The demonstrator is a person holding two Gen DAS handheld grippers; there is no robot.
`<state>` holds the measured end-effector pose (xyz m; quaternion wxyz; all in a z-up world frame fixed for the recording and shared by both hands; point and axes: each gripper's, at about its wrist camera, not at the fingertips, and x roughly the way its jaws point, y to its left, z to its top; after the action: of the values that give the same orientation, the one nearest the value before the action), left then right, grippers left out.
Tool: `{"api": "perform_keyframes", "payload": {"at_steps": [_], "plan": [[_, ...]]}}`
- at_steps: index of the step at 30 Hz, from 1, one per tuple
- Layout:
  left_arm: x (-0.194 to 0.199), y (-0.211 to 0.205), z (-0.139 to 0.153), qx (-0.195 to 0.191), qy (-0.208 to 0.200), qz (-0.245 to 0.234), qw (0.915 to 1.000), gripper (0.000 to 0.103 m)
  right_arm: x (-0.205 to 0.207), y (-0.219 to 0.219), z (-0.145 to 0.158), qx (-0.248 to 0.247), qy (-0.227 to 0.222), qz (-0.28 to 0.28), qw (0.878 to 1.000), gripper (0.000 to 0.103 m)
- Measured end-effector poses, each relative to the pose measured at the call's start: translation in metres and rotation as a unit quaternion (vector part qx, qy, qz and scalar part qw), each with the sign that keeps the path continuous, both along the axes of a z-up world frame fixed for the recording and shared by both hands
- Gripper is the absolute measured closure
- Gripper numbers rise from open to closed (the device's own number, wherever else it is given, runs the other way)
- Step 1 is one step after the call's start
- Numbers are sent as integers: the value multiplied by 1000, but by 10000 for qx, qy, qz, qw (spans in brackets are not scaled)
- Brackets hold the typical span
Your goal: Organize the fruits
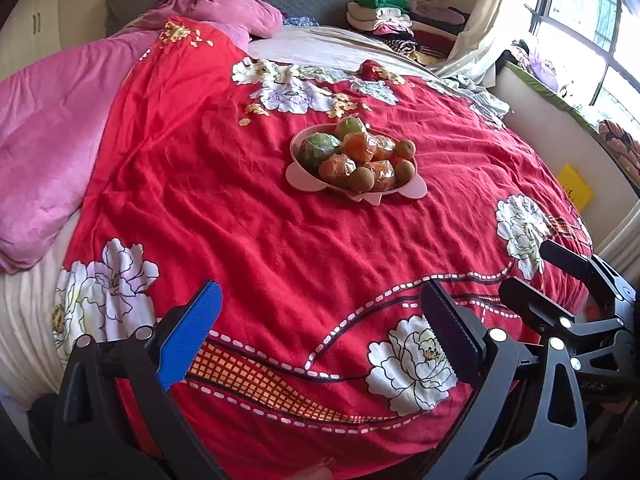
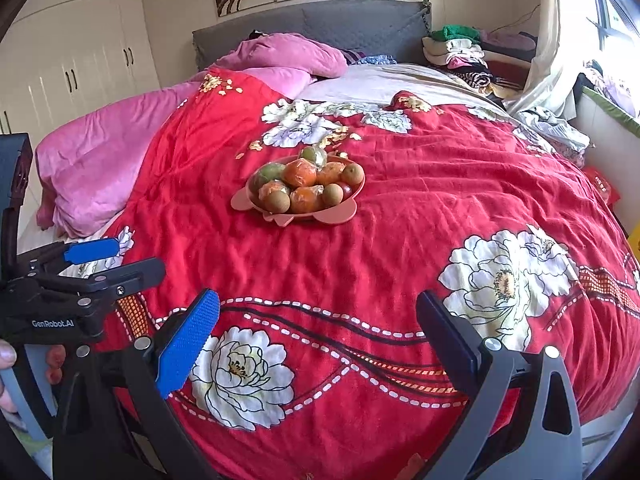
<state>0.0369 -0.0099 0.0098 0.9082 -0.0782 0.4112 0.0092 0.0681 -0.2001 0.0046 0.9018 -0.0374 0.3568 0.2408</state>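
A pink plate (image 1: 298, 178) piled with fruit stands on the red flowered bedspread, mid-bed. It holds wrapped orange fruits (image 1: 360, 147), a green one (image 1: 318, 150) and small brown ones (image 1: 362, 180). The same plate (image 2: 244, 202) shows in the right wrist view, with its orange fruits (image 2: 300, 174). My left gripper (image 1: 320, 336) is open and empty over the near bedspread, well short of the plate. My right gripper (image 2: 316, 340) is open and empty too, beside it. The right gripper also shows at the right edge of the left wrist view (image 1: 560, 280), and the left gripper at the left edge of the right wrist view (image 2: 116, 258).
A pink quilt (image 1: 60, 120) lies along the left side of the bed. Folded clothes (image 1: 384, 20) are stacked by the grey headboard (image 2: 320, 24). A window and ledge (image 1: 560, 92) run along the right. White wardrobes (image 2: 72, 60) stand at the left.
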Motion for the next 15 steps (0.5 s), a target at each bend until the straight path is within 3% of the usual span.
{"api": "perform_keyframes", "payload": {"at_steps": [15], "plan": [[-3,4,-1,12,53,80,10000,10,0,-3,0,2,3,-79,10000,5]]}}
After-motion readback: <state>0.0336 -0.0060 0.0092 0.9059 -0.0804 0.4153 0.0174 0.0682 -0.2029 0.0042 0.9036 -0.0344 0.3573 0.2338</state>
